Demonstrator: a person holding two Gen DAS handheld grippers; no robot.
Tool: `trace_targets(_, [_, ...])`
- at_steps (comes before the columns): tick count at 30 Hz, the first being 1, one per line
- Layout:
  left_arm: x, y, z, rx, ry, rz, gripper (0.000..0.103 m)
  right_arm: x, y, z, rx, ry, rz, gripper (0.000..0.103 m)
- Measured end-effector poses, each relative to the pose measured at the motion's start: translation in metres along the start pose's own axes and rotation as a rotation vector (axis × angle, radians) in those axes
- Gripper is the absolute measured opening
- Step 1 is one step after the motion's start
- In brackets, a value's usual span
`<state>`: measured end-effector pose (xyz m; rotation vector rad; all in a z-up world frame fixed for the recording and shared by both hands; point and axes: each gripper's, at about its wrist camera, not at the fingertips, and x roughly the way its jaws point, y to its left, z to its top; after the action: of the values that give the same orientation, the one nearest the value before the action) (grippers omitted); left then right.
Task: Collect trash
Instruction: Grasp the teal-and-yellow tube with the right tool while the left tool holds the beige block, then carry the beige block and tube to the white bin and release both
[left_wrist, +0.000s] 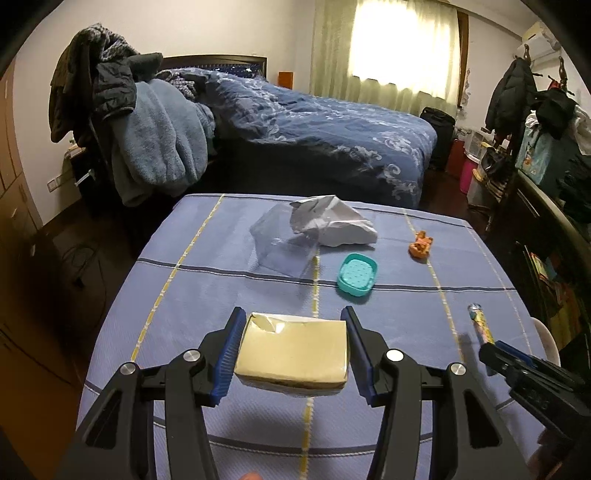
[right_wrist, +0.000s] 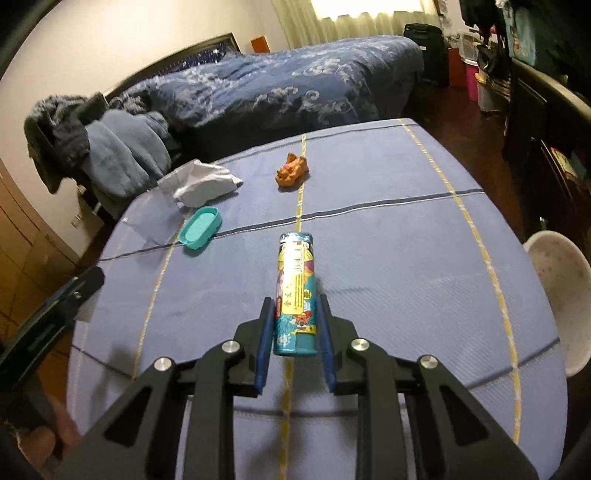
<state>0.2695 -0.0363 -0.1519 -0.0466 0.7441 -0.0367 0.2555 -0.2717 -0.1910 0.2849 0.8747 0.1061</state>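
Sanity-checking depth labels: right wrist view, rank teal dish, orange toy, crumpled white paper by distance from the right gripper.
From the right gripper, whose jaws hold the printed tube:
1. Teal dish, left of the tube's far end.
2. Orange toy, straight ahead on the yellow stripe.
3. Crumpled white paper, far left edge; close to the toy's range, not a confident split.

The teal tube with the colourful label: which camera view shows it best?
The right wrist view: the teal tube lies centred between the right gripper pads. The left wrist view shows only its far end at the edge.
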Motion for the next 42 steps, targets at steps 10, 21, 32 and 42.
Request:
trace_targets(10, [-0.016,-0.026,-0.004,0.046,-0.018,0.007,0.053,-0.039,-0.031,-0.014,0.058,-0.046,0.056,0.024])
trace_targets(21, [-0.027,-0.073,-0.006,0.116,-0.033,-0.024,0.053,-0.061,-0.067,-0.028,0.105,-0.078,0.063,0.024])
trace_targets(32, [-0.033,-0.13,-0.008,0.2,-0.036,-0.078,0.053,-0.073,-0.109,-0.037,0.18,-0.099,0.078,0.024])
trace_targets(42, [-0.036,-0.202,-0.011,0.305,-0.038,-0.175,0.053,-0.101,-0.159,-0.046,0.258,-0.167,0.034,0.024])
